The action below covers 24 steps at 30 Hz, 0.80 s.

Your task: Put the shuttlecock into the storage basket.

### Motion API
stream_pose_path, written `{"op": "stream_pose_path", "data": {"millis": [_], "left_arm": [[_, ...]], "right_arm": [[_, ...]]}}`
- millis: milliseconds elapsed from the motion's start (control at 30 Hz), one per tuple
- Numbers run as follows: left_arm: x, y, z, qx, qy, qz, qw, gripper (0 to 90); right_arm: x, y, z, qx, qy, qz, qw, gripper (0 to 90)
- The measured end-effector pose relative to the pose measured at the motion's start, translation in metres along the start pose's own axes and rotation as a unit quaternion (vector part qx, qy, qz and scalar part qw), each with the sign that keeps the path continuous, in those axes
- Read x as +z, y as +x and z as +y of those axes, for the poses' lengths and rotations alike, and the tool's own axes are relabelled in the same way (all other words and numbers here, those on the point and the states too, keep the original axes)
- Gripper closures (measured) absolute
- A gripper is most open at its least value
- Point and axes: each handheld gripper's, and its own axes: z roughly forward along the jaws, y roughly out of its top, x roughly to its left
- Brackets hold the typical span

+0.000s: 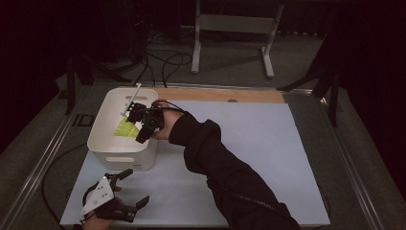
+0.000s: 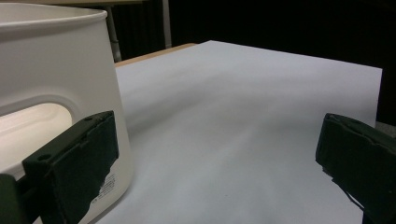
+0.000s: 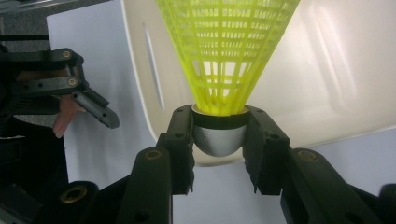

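A yellow plastic shuttlecock point(image 3: 226, 51) with a grey rounded cap is clamped at its base by my right gripper point(image 3: 219, 135). In the high view that right gripper point(image 1: 139, 125) hangs over the right rim of the white bin point(image 1: 103, 122), and the shuttlecock's yellow skirt point(image 1: 126, 128) points into the bin. My left gripper point(image 1: 128, 188) rests near the front left corner of the white mat, just in front of the bin, its jaws wide apart with nothing between them. In the left gripper view the bin's wall point(image 2: 56, 74) with its handle cutout stands close at the left.
A white mat point(image 1: 249, 143) covers the table, with a wooden strip point(image 1: 220, 95) along its far edge. Behind the table stands a grey metal frame point(image 1: 232, 36), with cables on the floor point(image 1: 163, 60). A dark-sleeved forearm point(image 1: 225, 177) crosses the mat's middle.
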Motion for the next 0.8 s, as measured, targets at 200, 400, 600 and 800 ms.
{"op": "stream_pose_path", "data": {"millis": [200,400,600,800], "left_arm": [[0.000,0.000,0.000,-0.002,-0.001,-0.002,1.0000,0.0],[0.001,0.000,0.000,-0.005,0.000,-0.007,1.0000,0.0],[0.000,0.000,0.000,-0.003,0.000,-0.004,1.0000,0.0],[0.000,0.000,0.000,-0.003,0.000,-0.005,1.0000,0.0]], "right_arm": [[0.007,-0.002,0.003,-0.002,0.008,0.001,1.0000,64.6],[0.010,-0.003,0.003,-0.005,0.012,0.000,0.9999,64.6],[0.016,-0.003,0.005,-0.006,0.023,0.000,0.9997,64.3],[0.020,-0.004,0.007,-0.006,0.029,-0.014,0.9995,64.2]]}}
